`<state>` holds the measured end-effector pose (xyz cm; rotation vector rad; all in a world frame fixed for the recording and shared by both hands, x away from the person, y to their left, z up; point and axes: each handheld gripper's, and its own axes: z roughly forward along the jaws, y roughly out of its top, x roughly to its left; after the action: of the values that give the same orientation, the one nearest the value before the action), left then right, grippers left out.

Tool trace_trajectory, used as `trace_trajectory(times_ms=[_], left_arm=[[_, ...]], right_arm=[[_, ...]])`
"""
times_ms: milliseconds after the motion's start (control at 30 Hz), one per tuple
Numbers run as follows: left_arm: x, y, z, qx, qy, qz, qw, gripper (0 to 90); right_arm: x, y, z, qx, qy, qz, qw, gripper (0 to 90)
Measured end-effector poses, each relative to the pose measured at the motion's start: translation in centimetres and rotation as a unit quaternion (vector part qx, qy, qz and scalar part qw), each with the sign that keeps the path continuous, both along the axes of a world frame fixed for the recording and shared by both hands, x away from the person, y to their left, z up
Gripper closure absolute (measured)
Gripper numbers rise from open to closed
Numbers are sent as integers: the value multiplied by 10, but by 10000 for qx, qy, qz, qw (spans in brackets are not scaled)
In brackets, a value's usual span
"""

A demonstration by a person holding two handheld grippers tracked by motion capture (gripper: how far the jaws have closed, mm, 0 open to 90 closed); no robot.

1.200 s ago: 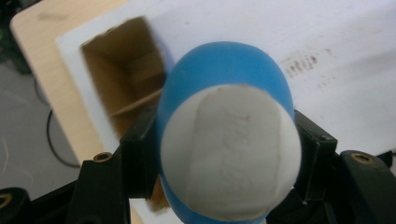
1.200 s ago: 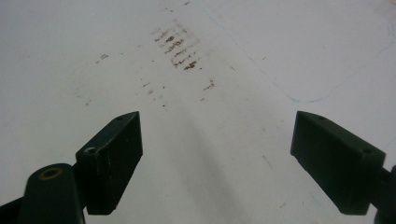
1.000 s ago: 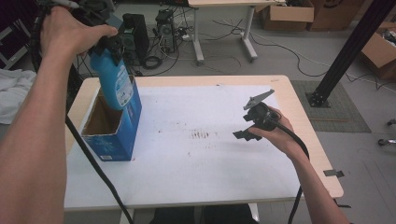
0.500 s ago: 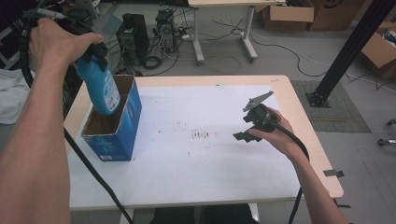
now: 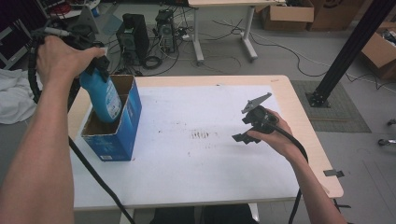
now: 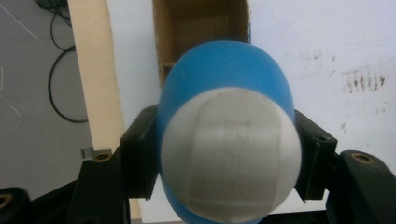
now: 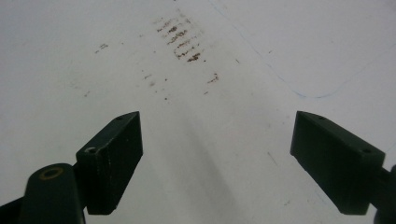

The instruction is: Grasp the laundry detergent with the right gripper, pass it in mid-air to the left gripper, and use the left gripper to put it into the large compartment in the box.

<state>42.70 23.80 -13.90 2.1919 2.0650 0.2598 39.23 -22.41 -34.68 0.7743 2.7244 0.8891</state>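
A blue bottle (image 5: pixel 102 97) with a white cap (image 6: pixel 231 151) hangs upright, its lower part inside the open blue cardboard box (image 5: pixel 122 135) at the table's left. My left gripper (image 5: pixel 91 65) is shut on the bottle's top, and both black pads (image 6: pixel 139 156) press its sides. In the left gripper view the box's brown inside (image 6: pixel 201 25) lies straight below the bottle. My right gripper (image 5: pixel 242 138) stands open above the white table top at the right, with nothing between its fingers (image 7: pixel 112 161).
The white table (image 5: pixel 196 177) has dark smudges (image 5: pixel 201 135) at its middle. Behind it on the floor stand computer cases (image 5: pixel 135 39), cables, another desk and cardboard boxes (image 5: pixel 289 16). A black post (image 5: pixel 348 51) rises at the right. White cloth (image 5: pixel 14 98) lies at far left.
My left hand has carried the blue bottle down and turned it upright, so its base now sits inside the box. The right hand has kept still.
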Motion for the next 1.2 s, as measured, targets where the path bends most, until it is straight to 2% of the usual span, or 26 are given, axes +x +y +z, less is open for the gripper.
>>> trace_trajectory(times_ms=[300, 533, 667, 800, 1033, 1200], left_arm=[[-2, 6, -39, -32, 127, 105, 9999, 384], [-3, 7, -73, -109, 155, 343, 9992, 384], [-2, 6, -89, -43, 252, 359, 9990, 384], [-2, 4, -100, 18, 262, 390, 9989, 383], [-3, 3, -114, -11, 297, 408, 9987, 383], [-3, 0, -120, 116, 302, 414, 9986, 383]], right_arm=[[0, 0, -4, -10, 18, -18, 10000, 169], [-1, 1, -7, -15, 46, -8, 10000, 169], [-2, 0, -10, -18, 63, -13, 10000, 169], [-2, -2, -12, -27, 82, -22, 10000, 169], [-2, -2, -16, -24, 122, -45, 9999, 168], [-3, -2, -17, -18, 114, -37, 9999, 169]])
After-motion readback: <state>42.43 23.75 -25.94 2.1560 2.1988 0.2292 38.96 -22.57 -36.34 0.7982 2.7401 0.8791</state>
